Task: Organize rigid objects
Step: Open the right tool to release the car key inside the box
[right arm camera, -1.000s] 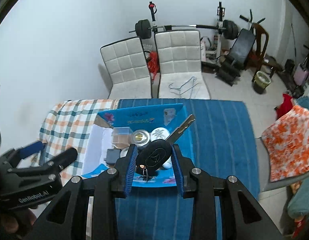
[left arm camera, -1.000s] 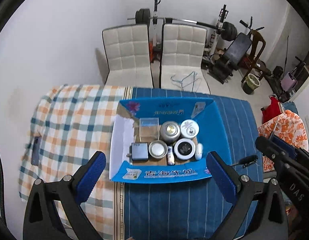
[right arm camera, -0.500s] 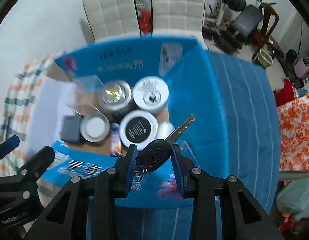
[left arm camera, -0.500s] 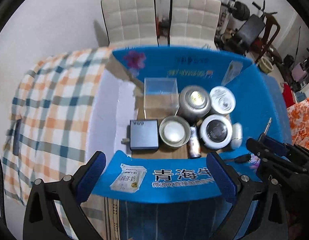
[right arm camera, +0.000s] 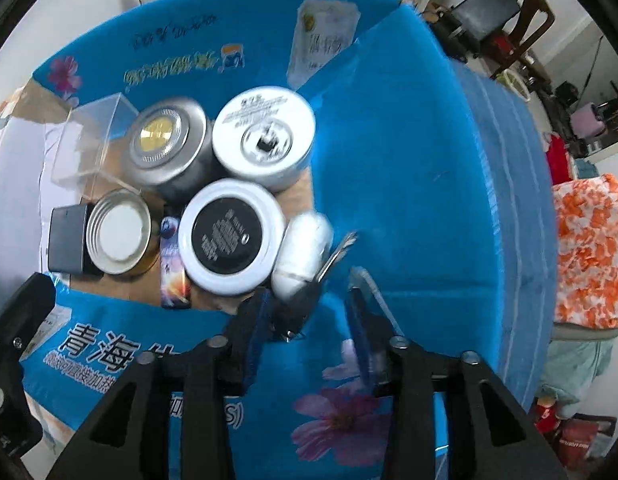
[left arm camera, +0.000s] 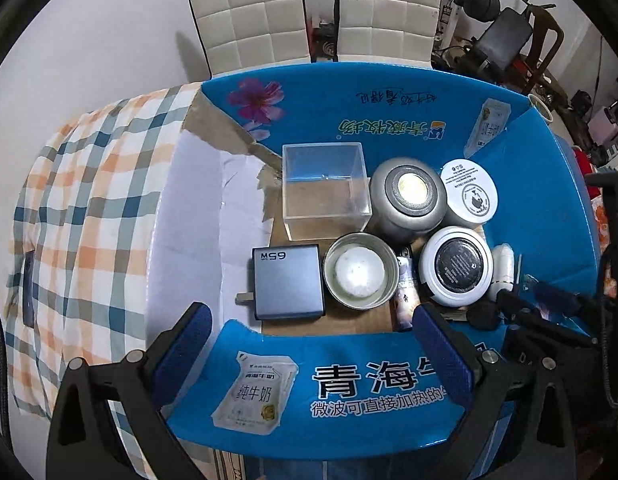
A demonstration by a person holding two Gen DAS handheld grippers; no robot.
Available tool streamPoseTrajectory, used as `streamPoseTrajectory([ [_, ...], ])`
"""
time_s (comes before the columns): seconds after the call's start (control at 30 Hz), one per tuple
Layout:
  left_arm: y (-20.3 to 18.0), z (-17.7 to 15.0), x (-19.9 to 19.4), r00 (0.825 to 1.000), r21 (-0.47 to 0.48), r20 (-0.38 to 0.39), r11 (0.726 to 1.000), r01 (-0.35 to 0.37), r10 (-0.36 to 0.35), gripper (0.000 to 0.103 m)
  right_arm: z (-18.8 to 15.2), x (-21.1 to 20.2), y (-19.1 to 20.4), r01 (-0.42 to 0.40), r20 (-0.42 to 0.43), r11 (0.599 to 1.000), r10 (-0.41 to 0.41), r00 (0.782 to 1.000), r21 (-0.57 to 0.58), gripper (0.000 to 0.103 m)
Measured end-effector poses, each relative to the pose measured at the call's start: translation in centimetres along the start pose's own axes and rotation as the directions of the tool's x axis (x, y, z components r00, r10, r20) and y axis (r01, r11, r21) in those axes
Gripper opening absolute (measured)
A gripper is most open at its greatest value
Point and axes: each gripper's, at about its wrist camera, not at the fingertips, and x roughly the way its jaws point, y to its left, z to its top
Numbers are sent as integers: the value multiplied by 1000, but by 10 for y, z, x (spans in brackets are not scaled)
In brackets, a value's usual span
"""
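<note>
Currently my right claw [right arm camera: 307, 314] stands with its jaws apart over the near right corner of the blue box [right arm camera: 409, 184]; the jaws have just been opening. The car key [right arm camera: 309, 292] lies between them, its black fob against the left pad and clear of the right pad, its metal blade pointing up and away beside the white oval case [right arm camera: 303, 254]. I judge the key to be on release, not yet settled on the box floor.

My left claw [left arm camera: 311, 354] hangs with its jaws wide apart and nothing between them, above the near wall of the box.

Outward from the key sit the black-topped white jar [right arm camera: 231, 236], the white tin [right arm camera: 263, 142], the grey can [right arm camera: 169, 146], the small open tin [right arm camera: 119, 234], the dark charger [right arm camera: 67, 240] and the clear cube [right arm camera: 89, 140].

Risks, as I judge them:
- The fob may cling to the left pad and lift out on withdrawal.
- The blade may wedge against the oval case or box wall, leaving the key propped upright.
- A sideways exit may knock the oval case.
</note>
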Motion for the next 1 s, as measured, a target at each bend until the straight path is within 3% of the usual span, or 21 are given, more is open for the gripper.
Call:
streamPoseTrajectory([
  [0.03,1,1,0,1000,-2,-1,1000,-1,1,103,1,-2,-2,11,10,1000,-11,1000,1,67],
  [0.1,3,2,-1,1000,-11,0,1000,5,-5,103,3,-5,-6,-22,17,1000,22,1000,4,87],
  [0.33,6,7,-11,1000,-17,10,1000,8,-7,103,7,-10,-12,-30,-4,999,31,1000,21,89],
  [0.5,10,10,-37,999,-42,0,999,33,-33,103,10,-40,-27,-66,19,996,65,998,57,89],
  [0.7,12,11,-111,997,-42,71,998,38,-35,103,-8,-126,-40,-112,134,990,100,986,87,89],
  [1.0,12,-8,-222,977,-34,200,996,81,-73,103,-67,-280,-46,-173,335,984,146,931,52,93],
])
